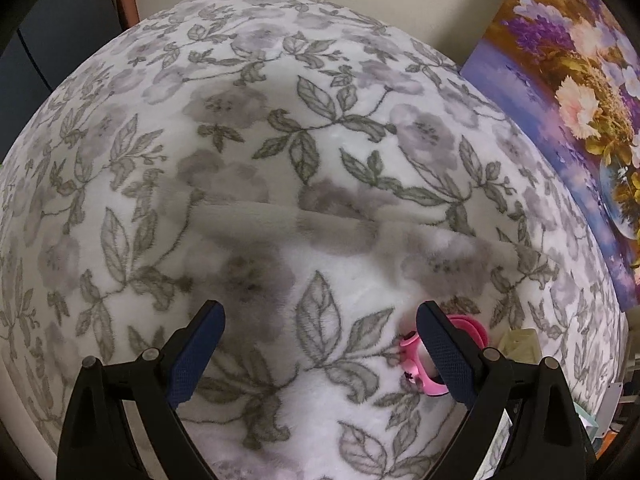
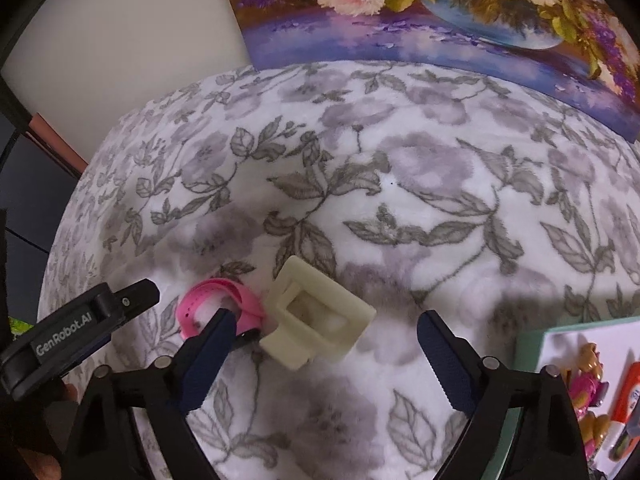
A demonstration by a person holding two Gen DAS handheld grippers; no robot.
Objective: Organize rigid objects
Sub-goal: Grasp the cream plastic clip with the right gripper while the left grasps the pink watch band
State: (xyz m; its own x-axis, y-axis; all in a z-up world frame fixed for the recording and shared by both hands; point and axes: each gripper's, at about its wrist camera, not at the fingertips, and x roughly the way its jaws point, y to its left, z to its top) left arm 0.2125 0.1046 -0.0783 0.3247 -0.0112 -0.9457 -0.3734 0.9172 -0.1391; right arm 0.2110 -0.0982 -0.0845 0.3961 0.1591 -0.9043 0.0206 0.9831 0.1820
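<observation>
A pink watch (image 2: 224, 300) with a curled strap lies on the floral blanket, touching a cream plastic square frame (image 2: 320, 316) to its right. My right gripper (image 2: 324, 344) is open, low over the blanket, with the cream frame between its fingers and the watch behind its left finger. My left gripper (image 1: 320, 336) is open and empty; the pink watch (image 1: 420, 360) shows just behind its right finger and the cream frame (image 1: 520, 344) beyond it. The left gripper's body (image 2: 80, 332) shows at the left of the right wrist view.
A floral fleece blanket (image 1: 280, 160) covers the surface, with a raised fold across it. A flower painting (image 2: 440, 20) leans against the wall behind. A mint-edged tray (image 2: 532, 344) with small colourful toys sits at the right. A dark cabinet stands at the far left.
</observation>
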